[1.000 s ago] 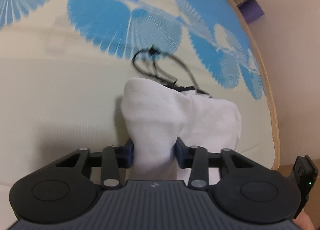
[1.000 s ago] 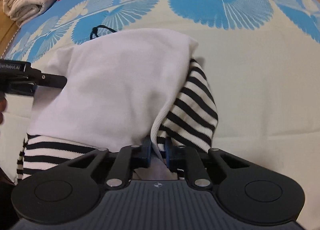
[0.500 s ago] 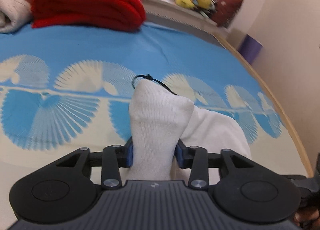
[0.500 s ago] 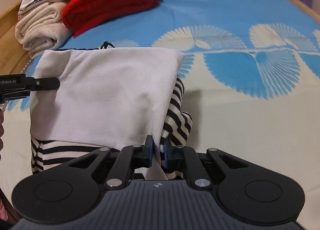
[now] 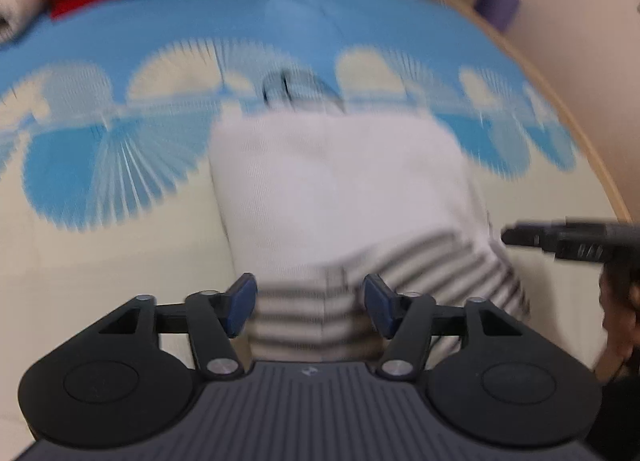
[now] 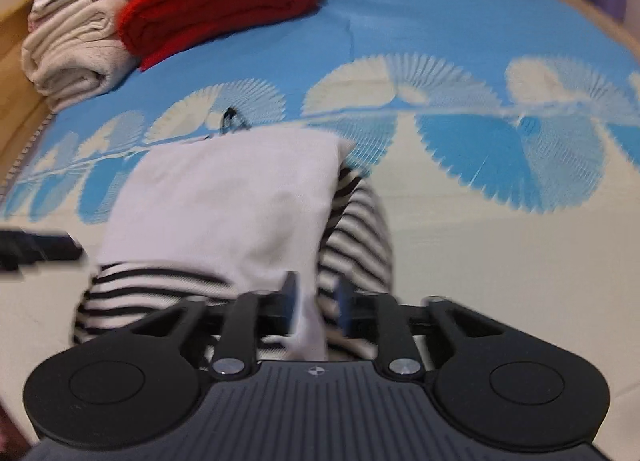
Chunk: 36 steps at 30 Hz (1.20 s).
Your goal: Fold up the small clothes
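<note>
A small garment lies folded on the bed: a white panel [image 5: 340,189] folded over a black-and-white striped part [image 5: 320,317]. In the right wrist view the white panel [image 6: 224,205] covers the striped part [image 6: 356,229], which sticks out at the right and front. My left gripper [image 5: 306,307] has its jaws opening, blue pads clear of the cloth lying under them. My right gripper [image 6: 316,303] is also opening, with a white fold hanging loose between its pads. The other gripper's tip shows at each view's edge. Both views are blurred.
The bedspread [image 6: 460,189] is cream with blue fan patterns. A red folded blanket [image 6: 216,1] and a beige folded towel [image 6: 68,53] sit at the far left. A black cord [image 6: 232,121] lies just beyond the garment. The wooden bed edge [image 5: 580,149] curves on the right.
Both grippers let go of the white cloth and their jaws spread. The white panel dropped flat over the striped part. The left gripper drew back from it.
</note>
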{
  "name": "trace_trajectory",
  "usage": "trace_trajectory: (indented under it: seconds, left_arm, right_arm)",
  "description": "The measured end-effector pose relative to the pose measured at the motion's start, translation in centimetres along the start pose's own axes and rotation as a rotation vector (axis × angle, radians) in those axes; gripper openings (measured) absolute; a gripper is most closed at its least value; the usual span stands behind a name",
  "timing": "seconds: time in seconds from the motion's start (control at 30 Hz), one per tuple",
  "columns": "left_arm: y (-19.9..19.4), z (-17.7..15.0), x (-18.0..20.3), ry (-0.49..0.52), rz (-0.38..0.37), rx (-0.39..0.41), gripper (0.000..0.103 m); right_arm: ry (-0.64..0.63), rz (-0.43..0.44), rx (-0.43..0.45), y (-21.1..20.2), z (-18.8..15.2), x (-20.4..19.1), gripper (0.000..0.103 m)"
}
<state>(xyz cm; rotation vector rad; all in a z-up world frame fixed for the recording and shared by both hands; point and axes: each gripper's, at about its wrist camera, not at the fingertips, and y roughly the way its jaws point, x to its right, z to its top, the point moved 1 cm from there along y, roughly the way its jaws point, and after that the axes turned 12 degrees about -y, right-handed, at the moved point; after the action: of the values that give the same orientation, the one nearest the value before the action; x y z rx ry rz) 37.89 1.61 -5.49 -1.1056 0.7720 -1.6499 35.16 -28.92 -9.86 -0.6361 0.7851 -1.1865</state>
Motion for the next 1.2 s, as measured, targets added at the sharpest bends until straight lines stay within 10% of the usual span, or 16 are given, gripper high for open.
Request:
trace_trajectory:
  seconds: [0.17,0.23,0.27,0.37,0.67,0.8,1.03,1.2]
  left_arm:
    - [3.7,-3.1,-2.8,-0.071,0.026,-0.144,0.089]
    - [4.2,-3.3,-3.8,-0.156,-0.015,-0.171,0.083]
    - [4.1,-3.3,-3.8,-0.177,-0.035,-0.176,0.073]
    - [3.8,-3.5,-2.8,-0.130,-0.014,-0.152,0.074]
    - [-1.3,-2.6,0.0,0.043,0.057,-0.007,0.076]
    - [3.1,-5.4,-0.3,0.112,0.217,-0.151,0.071]
    - [-6.3,-5.4,2.3,0.064,0.256,0.097,0.083]
    - [-15.2,-8.8,5.9,0.069,0.246,0.382,0.091]
  right_arm:
    - [-0.054,0.009,-0.150,2.5,-1.9,-0.7,0.052]
    - [-0.066,0.004,-0.187,3.1,-2.4,-0.9,0.033]
    - [-0.070,-0.002,-0.184,3.1,-2.5,-0.9,0.004]
    - [-0.080,-0.097,-0.160,2.6,-2.1,-0.4,0.004]
    - [-0.035,0.003,-0.057,0.2,-1.5,-0.4,0.016]
    - [-0.200,-0.177,-0.273,3.7,-4.3,-0.4,0.024]
    - [-0.146,-0.218,0.124,-7.8,-2.2,-1.9,0.037]
    - [-0.162,-0.211,0.345,-16.3,-4.8,-3.3,0.072]
